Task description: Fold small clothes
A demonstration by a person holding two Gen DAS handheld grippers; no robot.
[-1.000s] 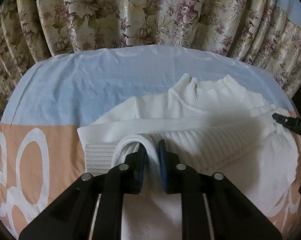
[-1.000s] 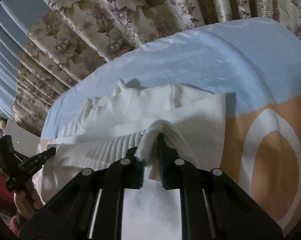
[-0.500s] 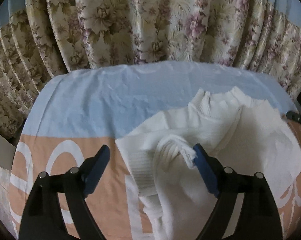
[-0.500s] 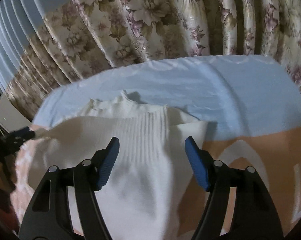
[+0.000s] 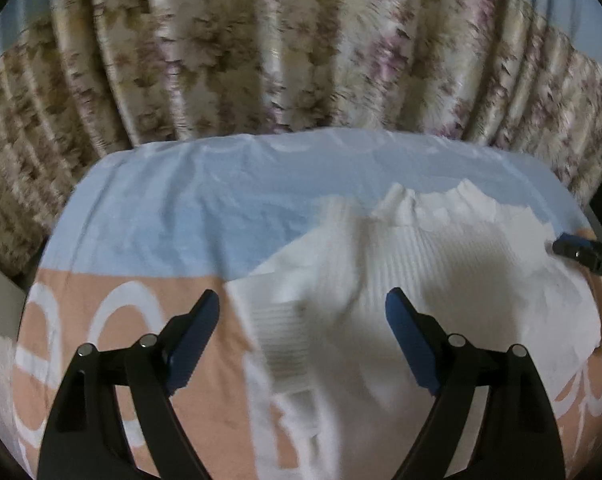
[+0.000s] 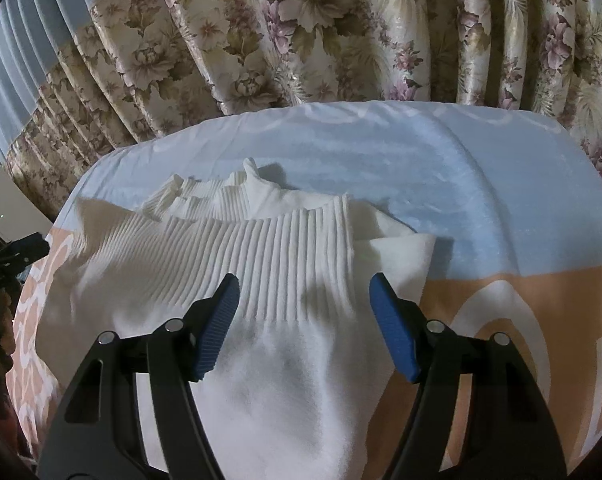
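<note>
below both grippers, white sweater [image 6: 285, 280] flat on bedsheet [image 6: 481, 200]; left gripper [image 5: 303, 336] spread, right gripper [image 6: 303, 320] spread, neither touching.

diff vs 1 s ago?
Both grippers let go: the left gripper and right gripper, each shut on a fold of the white sweater then, now hang open above it. The sweater stays on the bedsheet, its lower part folded up.

Left gripper [image 5: 303, 316]: 2 black plastic fingers, each with cut-out slots, 2 round silver screw heads and a smooth blue pad [image 5: 195, 340] at its tip. Right gripper [image 6: 303, 308]: the same black fingers and silver screws, its blue pads [image 6: 217, 324] finely ribbed. White lettering marks its black tip beside the white sweater [image 5: 441, 264].
</note>
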